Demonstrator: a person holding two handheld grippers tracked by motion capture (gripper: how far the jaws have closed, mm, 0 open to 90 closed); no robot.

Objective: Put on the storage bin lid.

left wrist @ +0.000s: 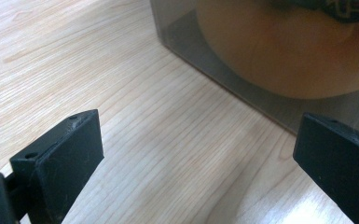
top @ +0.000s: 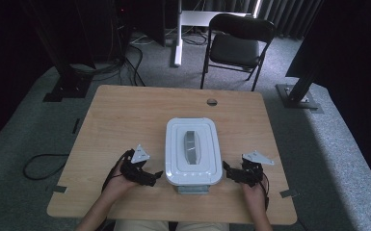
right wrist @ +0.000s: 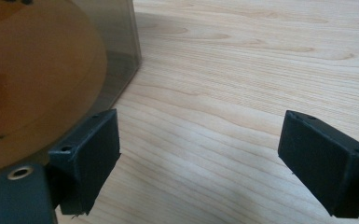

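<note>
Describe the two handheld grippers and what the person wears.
Both the left gripper and the right gripper are black, angular frames, each topped by a grey three-cornered plate. Dark cables trail back from them past the hands. In the gripper views each jaw is a flat, matte black rectangular block with small screw holes along its top edge. The forearms are bare, with no sleeves showing; light tan trousers show below the table edge.

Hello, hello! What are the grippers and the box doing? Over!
Left gripper and right gripper open, flanking the lidded box. Lid on, box untouched on table. Nothing in the way.
</note>
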